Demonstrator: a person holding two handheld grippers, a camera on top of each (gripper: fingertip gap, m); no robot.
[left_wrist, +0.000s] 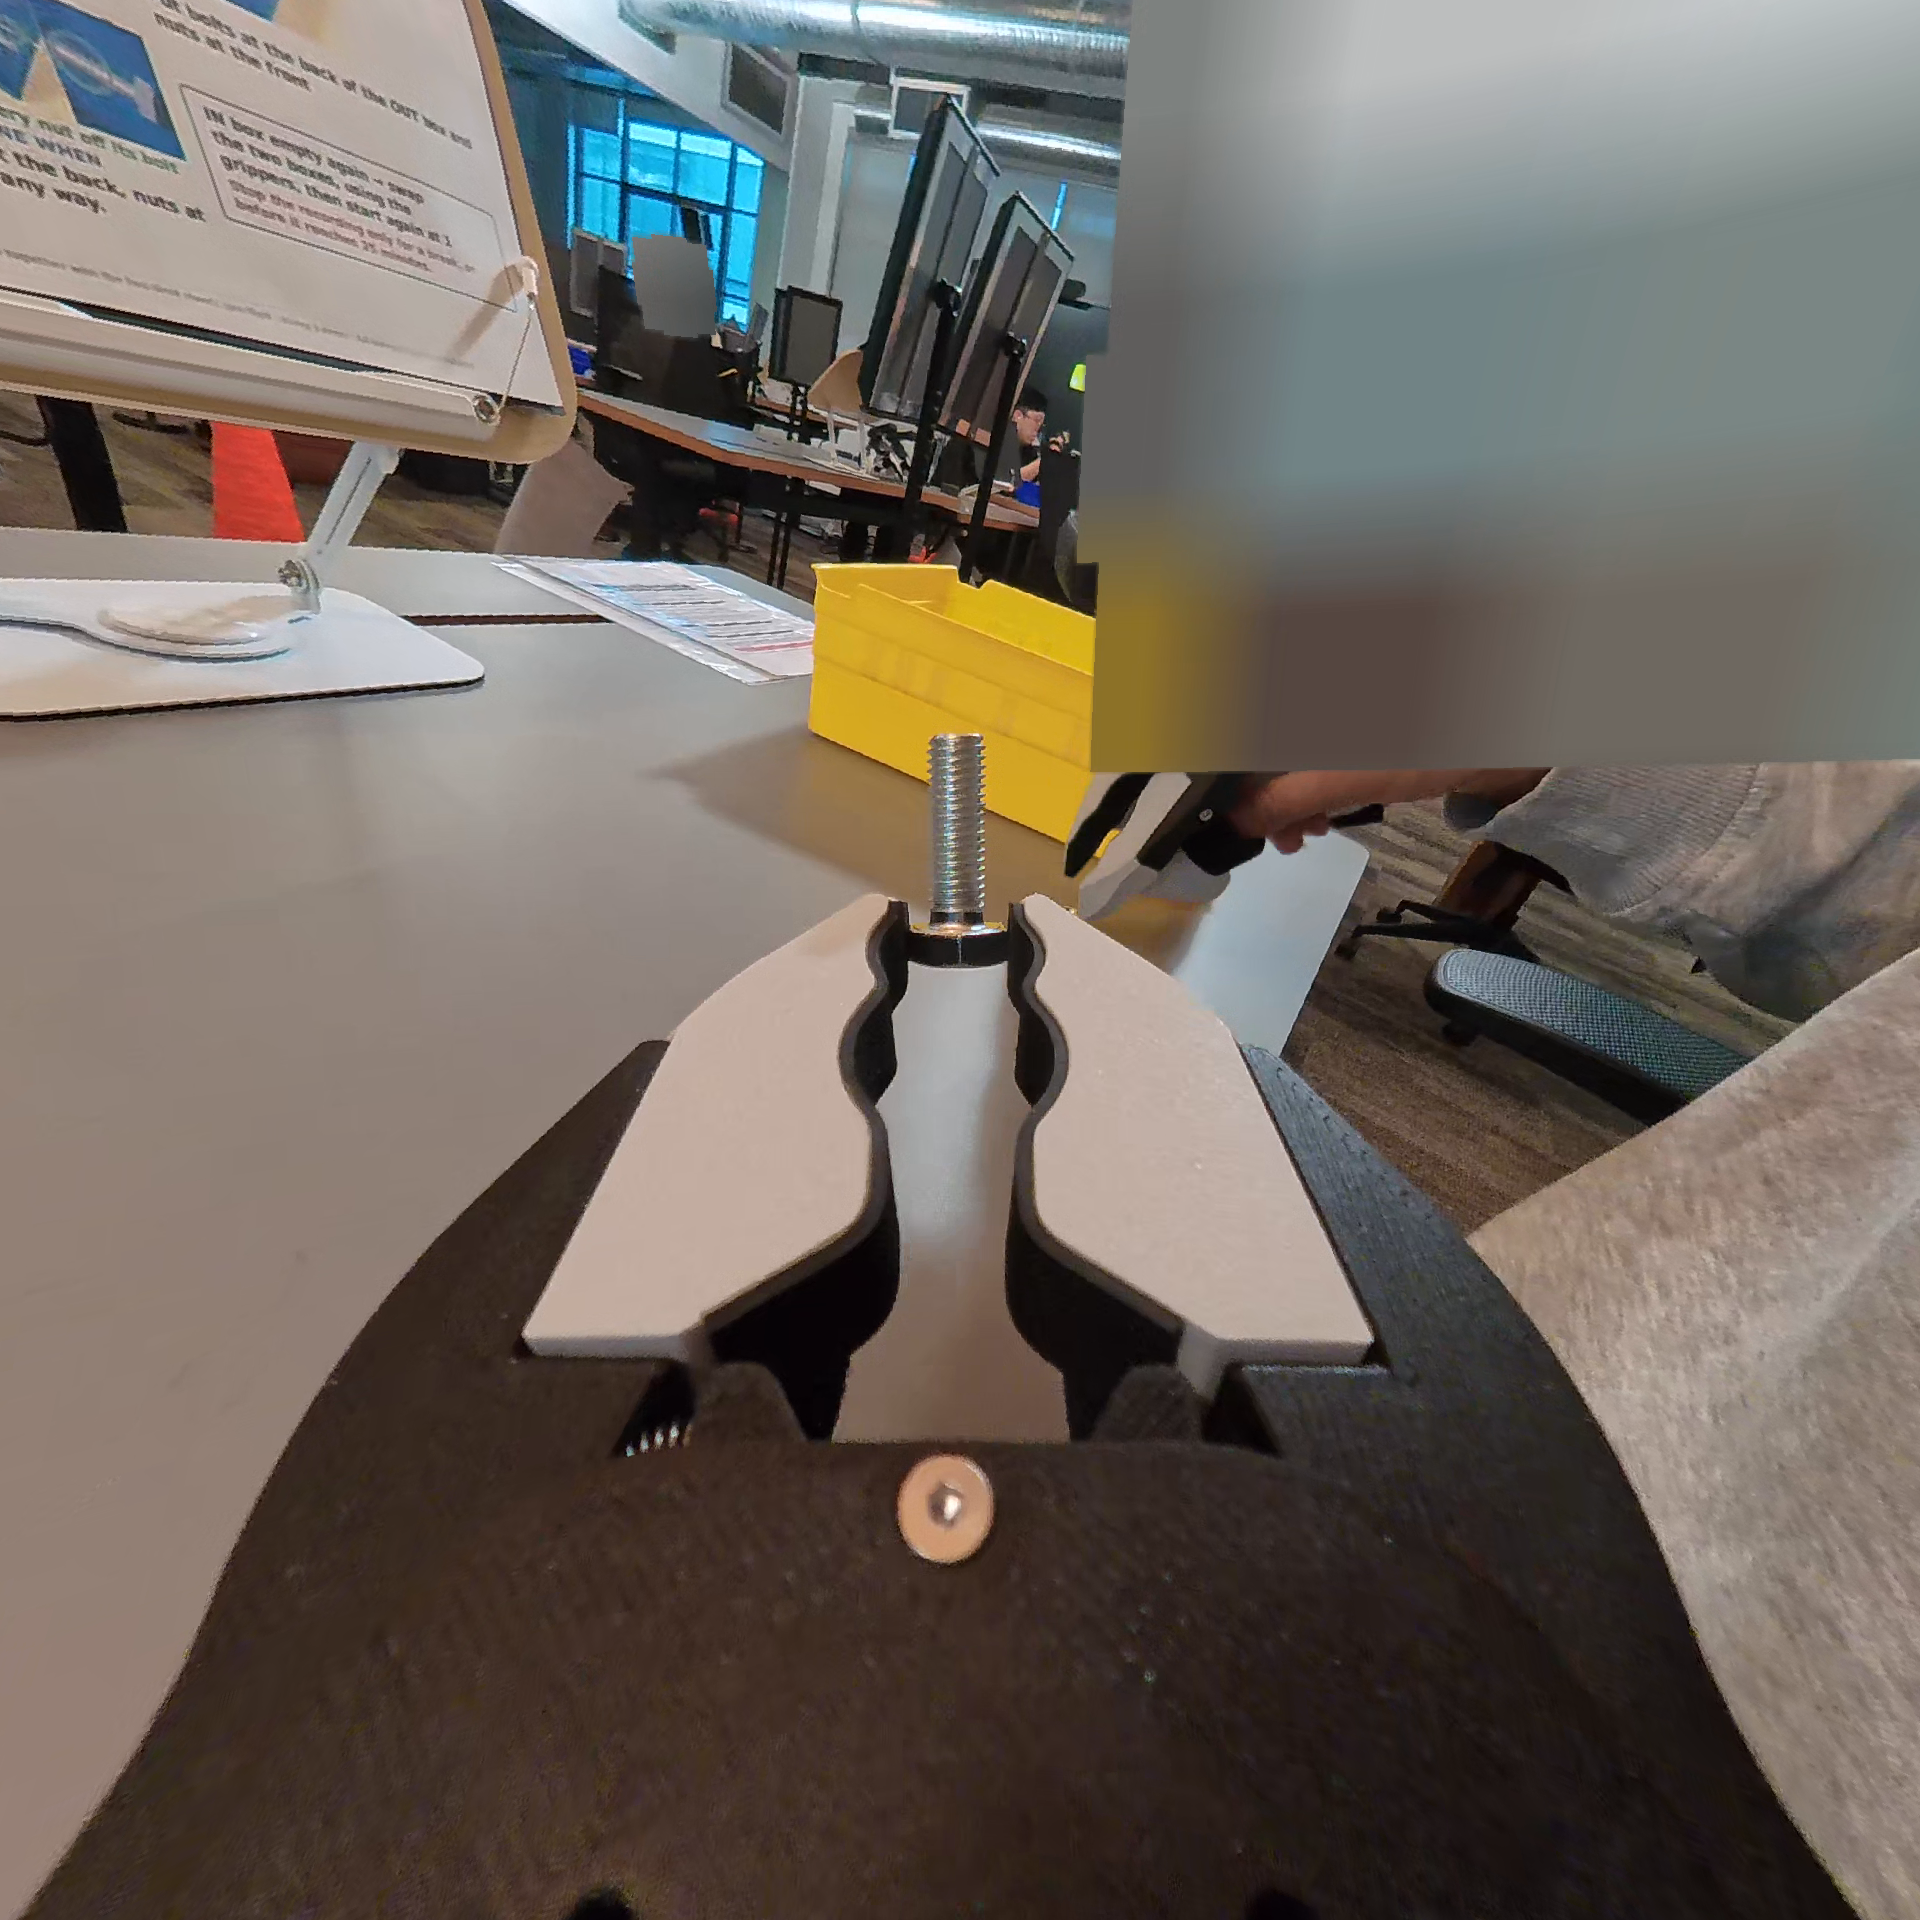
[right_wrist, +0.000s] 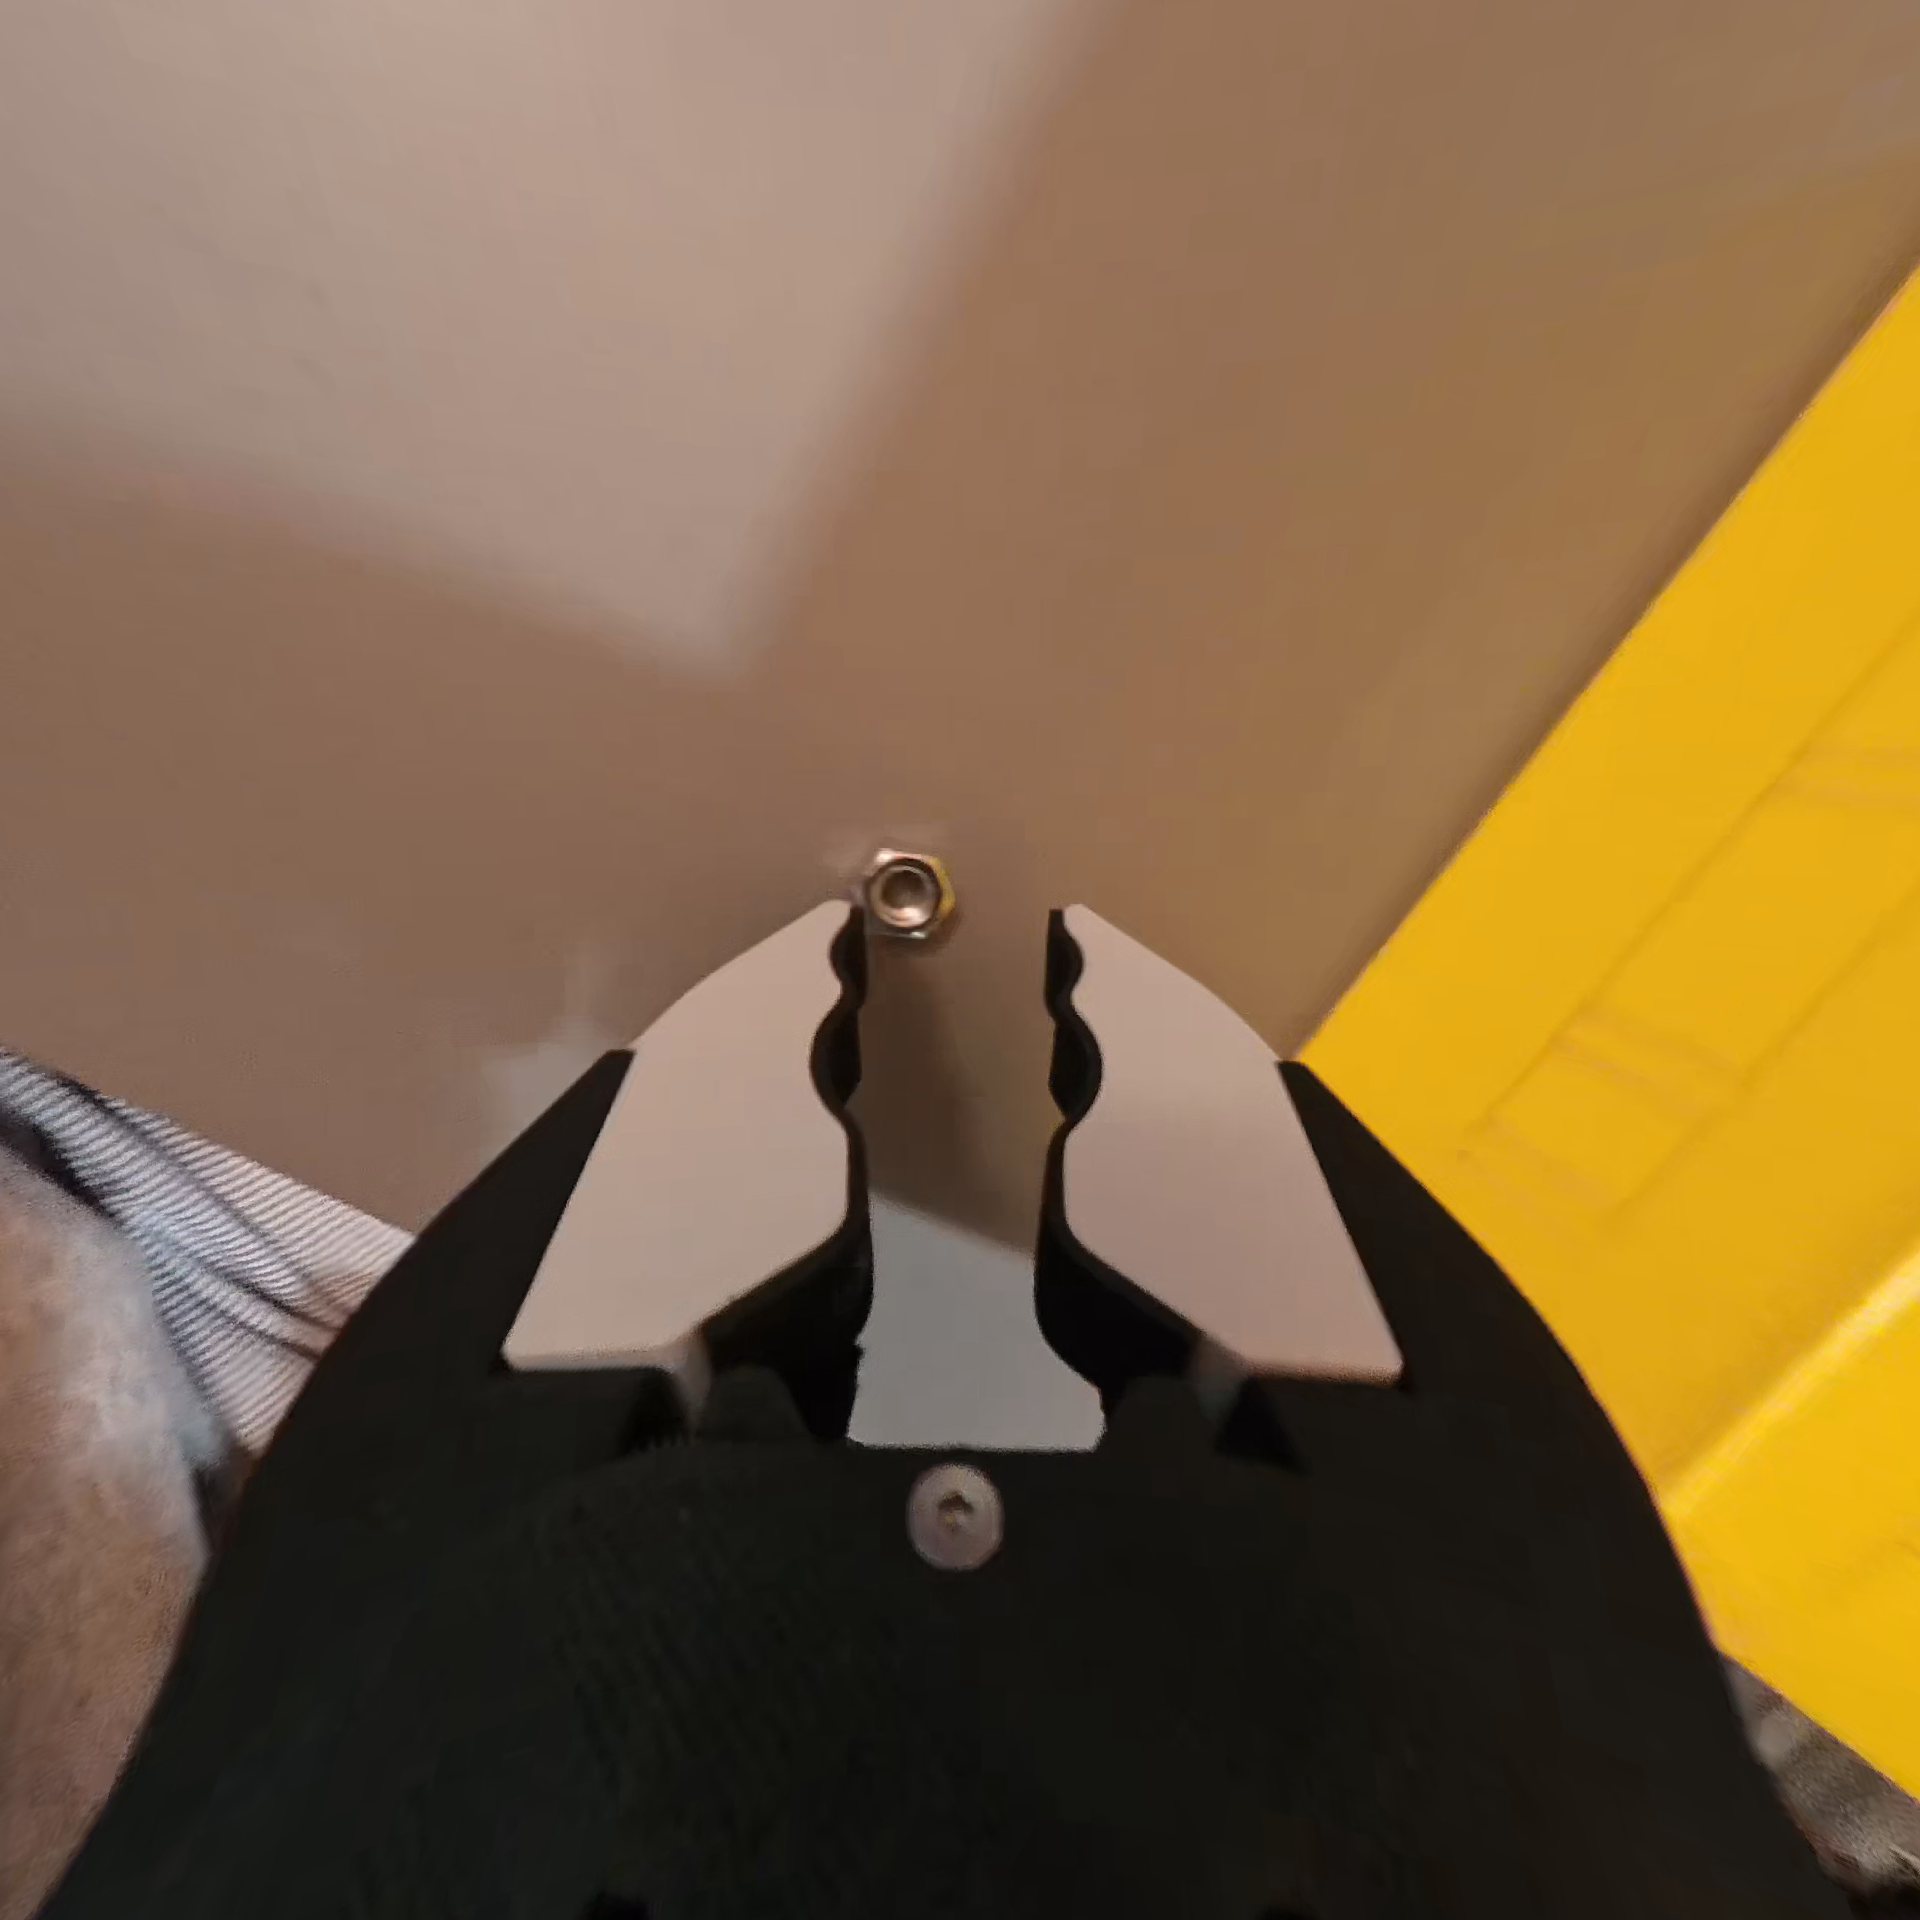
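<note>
My left gripper (left_wrist: 954, 920) is shut on the head of a silver bolt (left_wrist: 956, 821), whose threaded shank stands upright above the fingertips. My right gripper (right_wrist: 951, 920) is open and points down at the tan table (right_wrist: 727, 520). A small silver hex nut (right_wrist: 902, 894) lies flat on the table just beyond the tip of the right gripper's left finger, touching or nearly touching it. The right gripper also shows in the left wrist view (left_wrist: 1117, 862), held by a hand low over the table beside the yellow bin (left_wrist: 935, 665).
The yellow bin's wall (right_wrist: 1662, 935) runs along the right of the right wrist view. A white stand (left_wrist: 239, 634) holding an instruction sheet is at the far left, with a laminated sheet (left_wrist: 675, 613) behind. A chair (left_wrist: 1579, 1023) and a grey-clothed leg (left_wrist: 1714, 1351) lie to the right.
</note>
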